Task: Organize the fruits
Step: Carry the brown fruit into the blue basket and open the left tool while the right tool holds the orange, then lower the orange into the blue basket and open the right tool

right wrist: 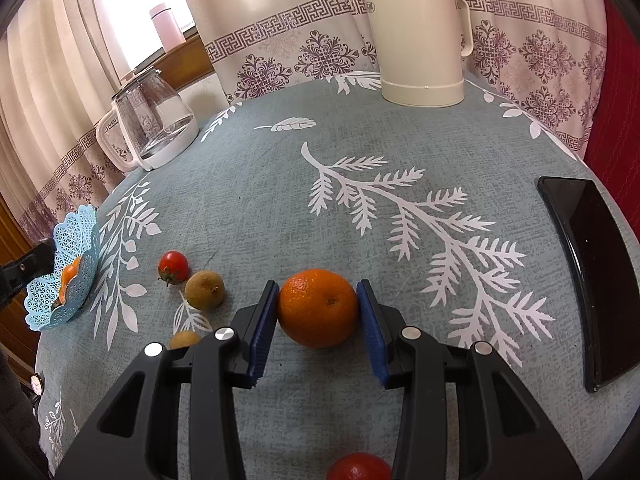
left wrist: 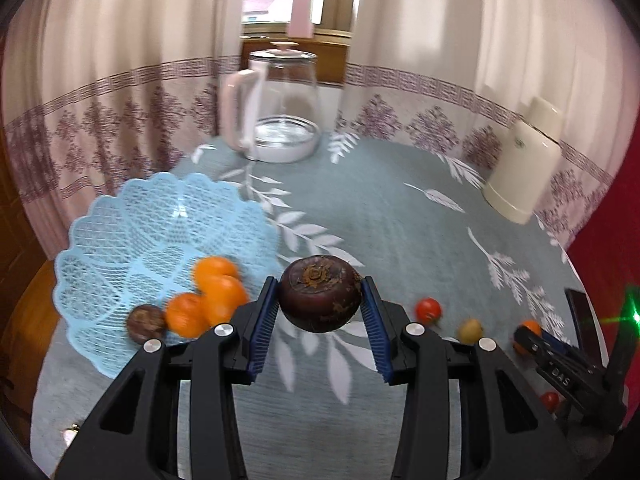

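My left gripper [left wrist: 320,294] is shut on a dark purple mangosteen [left wrist: 320,304], held just above the cloth to the right of the light blue mesh basket [left wrist: 120,236]. In the basket lie three oranges [left wrist: 220,292] and another mangosteen [left wrist: 146,322]. My right gripper [right wrist: 318,300] is shut on an orange [right wrist: 318,312] that sits low on the tablecloth. Left of it lie a cherry tomato [right wrist: 173,266], a brown longan-like fruit [right wrist: 204,290] and a smaller brown fruit [right wrist: 184,339]. Another red tomato [right wrist: 358,467] shows under the right gripper.
A glass kettle [left wrist: 280,108] and a cream thermos jug [right wrist: 420,40] stand at the back of the round table. A black phone [right wrist: 588,272] lies near the right edge. A pink bottle [left wrist: 302,10] stands on the windowsill. Curtains ring the table.
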`<action>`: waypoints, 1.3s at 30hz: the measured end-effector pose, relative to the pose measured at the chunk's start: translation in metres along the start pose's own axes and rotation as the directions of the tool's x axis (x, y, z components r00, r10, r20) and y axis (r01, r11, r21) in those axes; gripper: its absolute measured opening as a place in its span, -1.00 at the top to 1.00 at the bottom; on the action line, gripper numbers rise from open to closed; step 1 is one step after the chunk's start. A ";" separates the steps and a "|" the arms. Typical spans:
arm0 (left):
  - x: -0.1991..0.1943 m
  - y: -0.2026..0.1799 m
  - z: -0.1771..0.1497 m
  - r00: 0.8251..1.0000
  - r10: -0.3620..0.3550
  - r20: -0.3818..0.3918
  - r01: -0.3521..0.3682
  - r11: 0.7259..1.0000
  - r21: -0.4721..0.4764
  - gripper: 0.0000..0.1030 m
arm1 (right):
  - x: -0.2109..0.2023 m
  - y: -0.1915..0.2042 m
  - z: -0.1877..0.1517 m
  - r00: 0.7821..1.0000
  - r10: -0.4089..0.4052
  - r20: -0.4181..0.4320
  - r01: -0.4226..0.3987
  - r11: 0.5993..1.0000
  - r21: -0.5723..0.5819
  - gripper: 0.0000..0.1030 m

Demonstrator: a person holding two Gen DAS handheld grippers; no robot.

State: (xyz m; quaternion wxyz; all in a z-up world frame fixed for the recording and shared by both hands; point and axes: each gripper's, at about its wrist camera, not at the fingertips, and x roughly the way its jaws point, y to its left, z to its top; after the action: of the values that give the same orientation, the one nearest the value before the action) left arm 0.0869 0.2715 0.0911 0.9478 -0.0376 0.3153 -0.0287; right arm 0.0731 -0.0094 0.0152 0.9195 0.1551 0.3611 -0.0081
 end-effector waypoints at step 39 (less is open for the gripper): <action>-0.015 0.127 0.000 0.956 0.289 0.039 -0.273 0.933 -0.233 -0.28 | -0.011 0.003 -0.001 1.000 -0.001 0.027 0.001 1.000 -0.003 0.22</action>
State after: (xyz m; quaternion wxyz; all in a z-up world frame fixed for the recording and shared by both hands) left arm 0.0787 0.3989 0.0886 0.9425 -0.1002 0.2841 0.1444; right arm 0.0654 -0.0070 0.0227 0.9245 0.1534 0.3489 -0.0102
